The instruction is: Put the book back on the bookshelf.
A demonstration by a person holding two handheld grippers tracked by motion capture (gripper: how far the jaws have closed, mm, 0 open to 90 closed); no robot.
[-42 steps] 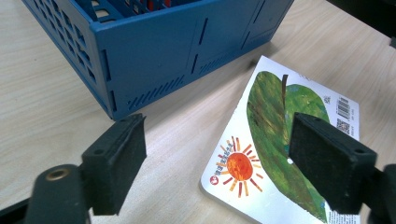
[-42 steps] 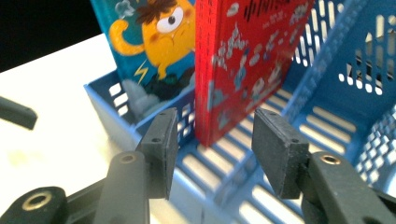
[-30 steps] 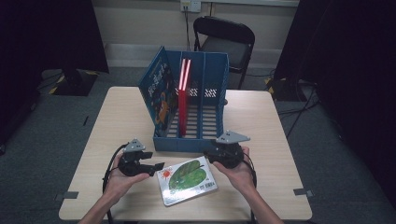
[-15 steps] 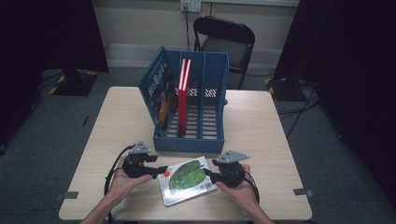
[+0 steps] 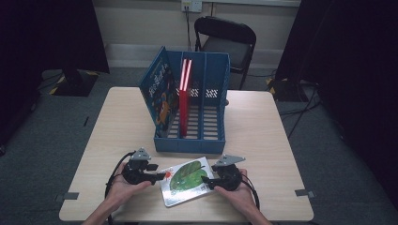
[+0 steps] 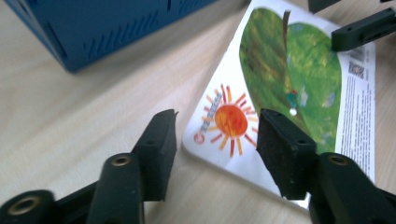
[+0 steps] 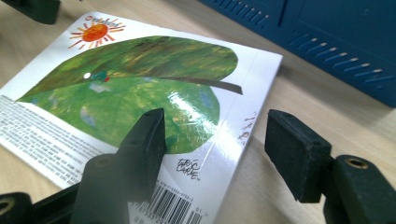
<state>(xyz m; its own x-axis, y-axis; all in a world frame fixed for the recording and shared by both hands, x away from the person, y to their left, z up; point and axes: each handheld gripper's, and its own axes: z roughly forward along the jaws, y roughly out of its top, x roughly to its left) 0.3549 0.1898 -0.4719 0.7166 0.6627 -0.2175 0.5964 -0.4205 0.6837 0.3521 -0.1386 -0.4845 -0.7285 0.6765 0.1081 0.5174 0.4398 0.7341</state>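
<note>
We see one book flat at the table's six o'clock edge, long axis running eight to two o'clock. Our left gripper and right gripper both gape empty, flanking it; three books stand in the rack.

Both forearms come in from the near edge, each hand wrapped around a claw. The left claw points right, its jaws spread wide and level. The right claw points left toward it, jaws likewise parted with a clear gap between them. The two claws face each other, apart, held low.
</note>
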